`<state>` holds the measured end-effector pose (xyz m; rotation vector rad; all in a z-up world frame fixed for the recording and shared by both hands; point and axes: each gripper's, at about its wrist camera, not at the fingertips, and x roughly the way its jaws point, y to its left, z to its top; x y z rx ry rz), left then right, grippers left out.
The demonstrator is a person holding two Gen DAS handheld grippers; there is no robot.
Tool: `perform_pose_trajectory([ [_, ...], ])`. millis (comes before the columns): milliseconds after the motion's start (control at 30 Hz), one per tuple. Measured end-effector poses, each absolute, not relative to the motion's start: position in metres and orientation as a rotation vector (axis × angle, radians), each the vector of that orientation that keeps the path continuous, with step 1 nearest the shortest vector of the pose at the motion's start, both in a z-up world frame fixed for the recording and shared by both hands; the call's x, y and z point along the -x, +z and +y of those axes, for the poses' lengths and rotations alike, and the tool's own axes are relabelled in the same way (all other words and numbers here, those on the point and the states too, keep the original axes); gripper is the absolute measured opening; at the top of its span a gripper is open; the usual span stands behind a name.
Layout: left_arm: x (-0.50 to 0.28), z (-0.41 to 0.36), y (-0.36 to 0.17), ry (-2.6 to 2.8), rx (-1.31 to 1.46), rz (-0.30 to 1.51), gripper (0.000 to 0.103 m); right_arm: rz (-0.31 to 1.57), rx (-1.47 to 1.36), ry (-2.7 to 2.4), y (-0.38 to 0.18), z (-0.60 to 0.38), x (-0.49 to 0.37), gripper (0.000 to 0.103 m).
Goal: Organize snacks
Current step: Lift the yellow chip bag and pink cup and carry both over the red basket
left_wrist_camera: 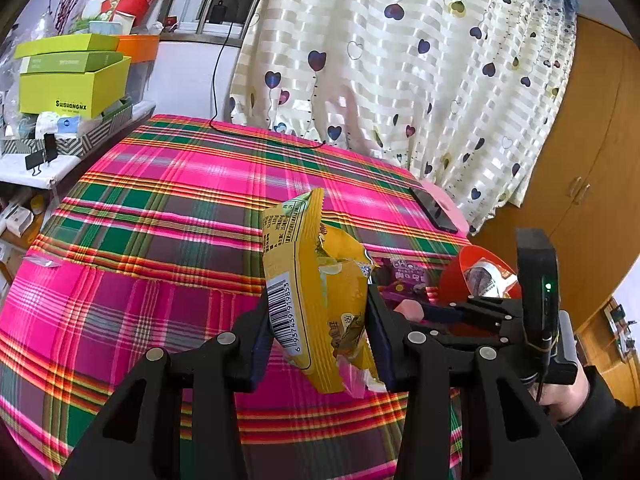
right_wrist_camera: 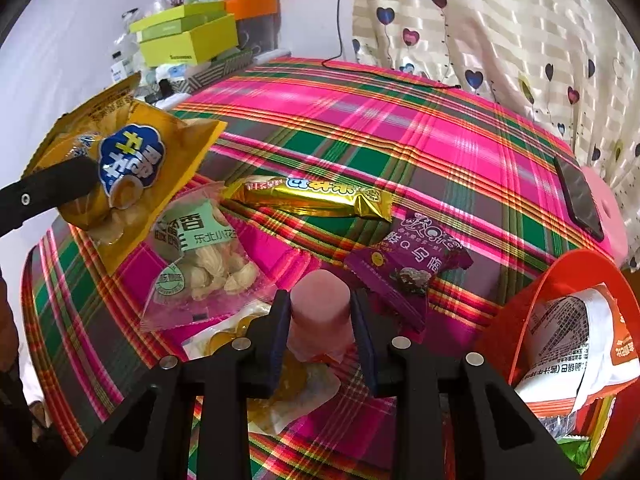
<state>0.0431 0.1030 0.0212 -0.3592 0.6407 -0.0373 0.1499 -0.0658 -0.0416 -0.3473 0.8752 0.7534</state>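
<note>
Left gripper fingers clamped on a crinkled yellow snack bag; right gripper fingers narrow, pressing a pink cylindrical snack between them.

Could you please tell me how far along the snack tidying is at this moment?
Done: a white and orange packet already sits in the red basket. In hand: the left hand-held gripper holds a yellow snack bag in the air, and the right hand-held gripper has a pink snack between its pads. Left: the gold bar, purple packet and clear pastry packet lie on the plaid cloth.
</note>
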Motion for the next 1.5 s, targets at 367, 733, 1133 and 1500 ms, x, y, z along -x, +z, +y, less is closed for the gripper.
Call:
perform_pose_trajectory([
  [367, -0.042, 0.1, 0.024, -0.045, 0.353, 0.639, 0.043, 0.824, 0.314, 0.763, -0.027, -0.077, -0.138, 0.028],
  [733, -0.03, 0.08, 0.04, -0.055, 0.329, 0.621, 0.043, 0.744, 0.262, 0.784, 0.008, -0.099, -0.111, 0.028],
  [1133, -0.025, 0.043, 0.053, -0.111, 0.293, 0.618, 0.043, 0.678, 0.222, 0.763, 0.032, -0.134, -0.087, 0.028],
  [1500, -0.028, 0.014, 0.058, -0.169, 0.271, 0.629, 0.043, 0.652, 0.191, 0.72, 0.041, -0.163, -0.079, 0.028],
])
